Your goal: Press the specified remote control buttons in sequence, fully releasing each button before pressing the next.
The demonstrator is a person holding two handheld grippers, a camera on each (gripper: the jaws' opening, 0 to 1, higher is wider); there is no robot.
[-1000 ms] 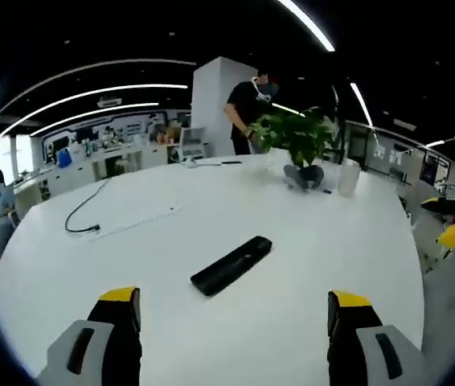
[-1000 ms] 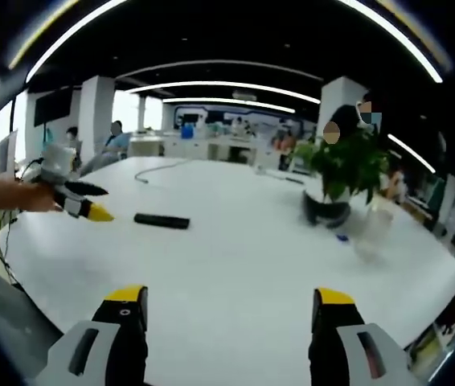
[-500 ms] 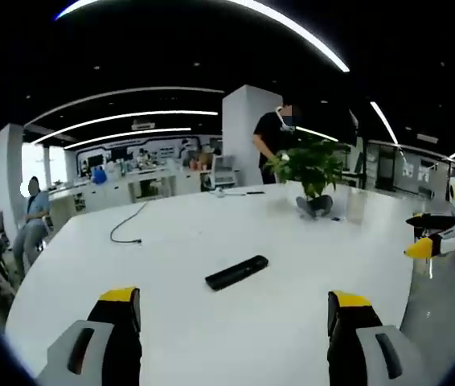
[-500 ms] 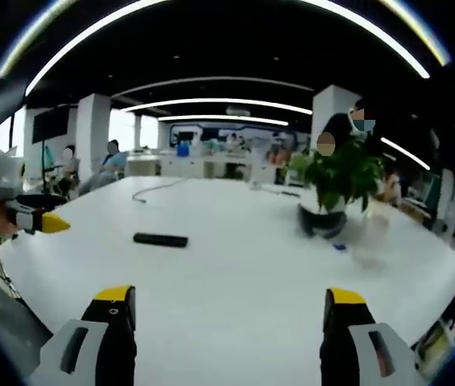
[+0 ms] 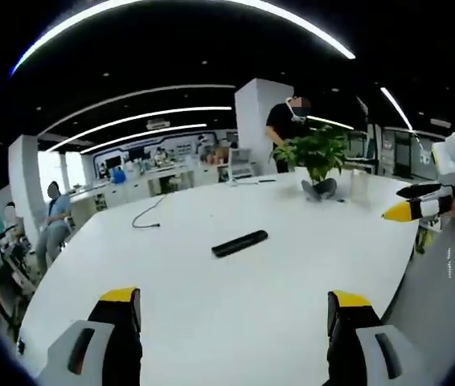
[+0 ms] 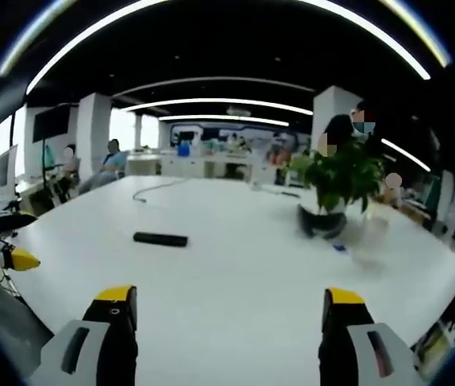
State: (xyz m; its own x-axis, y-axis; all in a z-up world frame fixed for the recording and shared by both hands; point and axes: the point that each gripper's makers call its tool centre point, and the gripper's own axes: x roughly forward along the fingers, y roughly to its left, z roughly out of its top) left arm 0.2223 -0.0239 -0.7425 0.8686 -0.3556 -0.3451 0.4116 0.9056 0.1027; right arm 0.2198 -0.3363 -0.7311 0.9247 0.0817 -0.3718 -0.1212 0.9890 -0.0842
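white table [image 5: 292, 281] | dark ceiling, strip lights [image 6: 219, 104] | white pillar [image 5: 253, 121]

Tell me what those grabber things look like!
Each gripper has two black jaws with yellow tips, set on grey bodies with a dark slot. The left gripper and right gripper match. Seen from the side, the right gripper carries a white box on top.

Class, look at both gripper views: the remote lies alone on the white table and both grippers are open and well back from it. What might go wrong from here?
1. The remote lies flat and loose on the smooth white table; a slanted press may push it sideways rather than work a button.
2. Its buttons cannot be made out from here, so the wrong one might get pressed.
3. The left gripper and right gripper are both far from it; a long reach may land off target.
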